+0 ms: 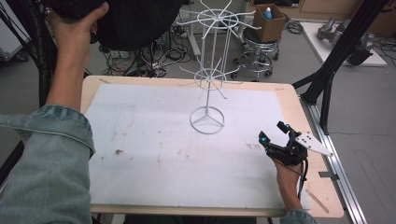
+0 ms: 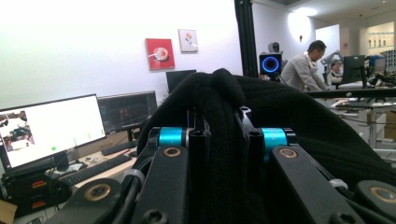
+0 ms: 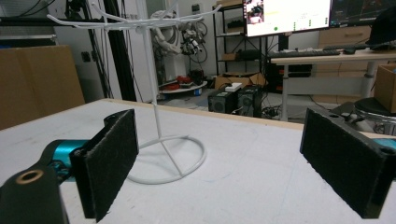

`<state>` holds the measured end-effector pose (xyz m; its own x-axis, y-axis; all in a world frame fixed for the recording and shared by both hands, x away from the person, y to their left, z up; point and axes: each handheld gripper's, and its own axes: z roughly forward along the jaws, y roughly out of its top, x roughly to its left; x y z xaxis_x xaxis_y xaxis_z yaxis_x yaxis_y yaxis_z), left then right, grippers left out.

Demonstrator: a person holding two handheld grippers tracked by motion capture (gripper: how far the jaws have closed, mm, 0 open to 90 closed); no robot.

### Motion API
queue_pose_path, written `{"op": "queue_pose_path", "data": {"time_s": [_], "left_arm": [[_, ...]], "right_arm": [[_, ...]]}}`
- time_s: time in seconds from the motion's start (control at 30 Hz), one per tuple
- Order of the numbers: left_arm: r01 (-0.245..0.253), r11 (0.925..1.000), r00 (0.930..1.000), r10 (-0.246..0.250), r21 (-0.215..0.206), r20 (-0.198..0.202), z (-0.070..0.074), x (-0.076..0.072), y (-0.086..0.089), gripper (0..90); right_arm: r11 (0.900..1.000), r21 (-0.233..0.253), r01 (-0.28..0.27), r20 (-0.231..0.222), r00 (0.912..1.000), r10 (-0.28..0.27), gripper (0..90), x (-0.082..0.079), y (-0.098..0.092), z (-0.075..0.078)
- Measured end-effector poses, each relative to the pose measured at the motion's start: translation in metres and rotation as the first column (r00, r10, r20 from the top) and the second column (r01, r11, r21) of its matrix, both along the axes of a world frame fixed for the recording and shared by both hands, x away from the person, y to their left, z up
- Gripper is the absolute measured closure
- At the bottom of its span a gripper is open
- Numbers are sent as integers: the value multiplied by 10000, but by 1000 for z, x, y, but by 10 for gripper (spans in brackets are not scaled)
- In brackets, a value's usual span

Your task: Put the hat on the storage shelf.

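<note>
Dangling black knitted hat (image 2: 224, 140) in left gripper (image 2: 223, 135).

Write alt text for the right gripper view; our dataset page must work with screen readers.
The right gripper has its two black padded jaws wide open and empty, low over a white-covered table. Between them, farther off, stands a white wire rack on a ring base. Desks and monitors lie behind.

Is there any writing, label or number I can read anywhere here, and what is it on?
None can be read.
The monitor in the left gripper view: marks too small to read.
The red picture on the wall: an image, no words.
The monitor in the right gripper view: blurred.
The cardboard box on the stool: no legible print.
</note>
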<state>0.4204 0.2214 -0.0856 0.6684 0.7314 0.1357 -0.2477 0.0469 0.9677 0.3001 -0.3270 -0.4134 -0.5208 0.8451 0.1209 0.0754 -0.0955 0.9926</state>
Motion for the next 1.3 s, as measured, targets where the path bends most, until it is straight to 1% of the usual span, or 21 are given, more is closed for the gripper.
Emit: {"op": "queue_pose_path", "data": {"time_s": [0.13,0.17,0.27,0.4,0.43,0.5,0.57,0.67,0.73,0.83,0.93,1.0,1.03,1.07,1.1,1.17,1.23,1.27,1.3], "left_arm": [[-73,9999,9999,72,-117,-107,-1,8,-7,783],[-76,9999,9998,73,-149,-195,-1,10,-9,783],[-1,9999,9994,-3,-116,-345,-4,15,-14,781],[54,9998,9993,-47,191,-371,-7,18,-24,781],[60,9996,9991,-48,287,-424,-8,19,-27,781],[80,9994,9983,-60,337,-579,-10,21,-31,780],[135,9986,9978,-101,506,-658,-13,22,-34,778],[206,9981,9963,-157,582,-841,-16,22,-38,773],[245,9973,9945,-173,690,-1036,-18,22,-39,770],[330,9941,9924,-203,1038,-1211,-21,20,-43,762],[401,9920,9897,-229,1197,-1413,-22,19,-46,759],[498,9905,9867,-289,1281,-1602,-24,19,-47,758],[579,9891,9836,-333,1353,-1774,-25,20,-47,756],[553,9885,9833,-294,1409,-1797,-26,20,-47,754],[442,9897,9850,-204,1364,-1711,-29,19,-47,754],[514,9941,9832,-336,953,-1797,-36,19,-45,754],[517,9955,9811,-359,791,-1900,-44,20,-42,754],[533,9958,9813,-384,747,-1887,-47,20,-41,752],[613,9961,9799,-480,634,-1934,-51,20,-39,751]], "right_arm": [[10000,-17,-22,-8,10000,22,108,0,0,0],[10000,-13,-24,-12,10000,24,108,0,0,0],[10000,-17,-23,-5,10000,23,108,0,0,0],[10000,-39,-27,-24,10000,27,108,1,0,0],[10000,-33,-32,-44,10000,32,108,0,0,0],[10000,-73,-23,13,10000,23,108,1,-1,0],[10000,-92,-28,0,10000,28,108,0,-1,0],[10000,-92,-28,15,10000,29,108,1,-1,0],[10000,-86,-26,0,10000,26,108,1,-1,0],[10000,-66,-45,-29,10000,44,108,0,0,0],[10000,-63,-39,-13,10000,38,108,1,0,-1],[10000,-90,-16,-26,10000,15,108,0,0,0],[10000,-89,-16,-22,10000,16,108,0,0,0],[10000,-73,-33,-45,10000,32,108,0,0,0],[9999,-101,-18,-20,10000,18,108,1,0,0],[9999,-114,-6,-4,10000,6,108,1,0,0],[9999,-109,-1,-13,10000,1,108,1,0,0],[9999,-137,-17,-55,10000,17,108,1,0,0],[9999,-127,-12,-62,10000,11,109,1,0,0]]}}
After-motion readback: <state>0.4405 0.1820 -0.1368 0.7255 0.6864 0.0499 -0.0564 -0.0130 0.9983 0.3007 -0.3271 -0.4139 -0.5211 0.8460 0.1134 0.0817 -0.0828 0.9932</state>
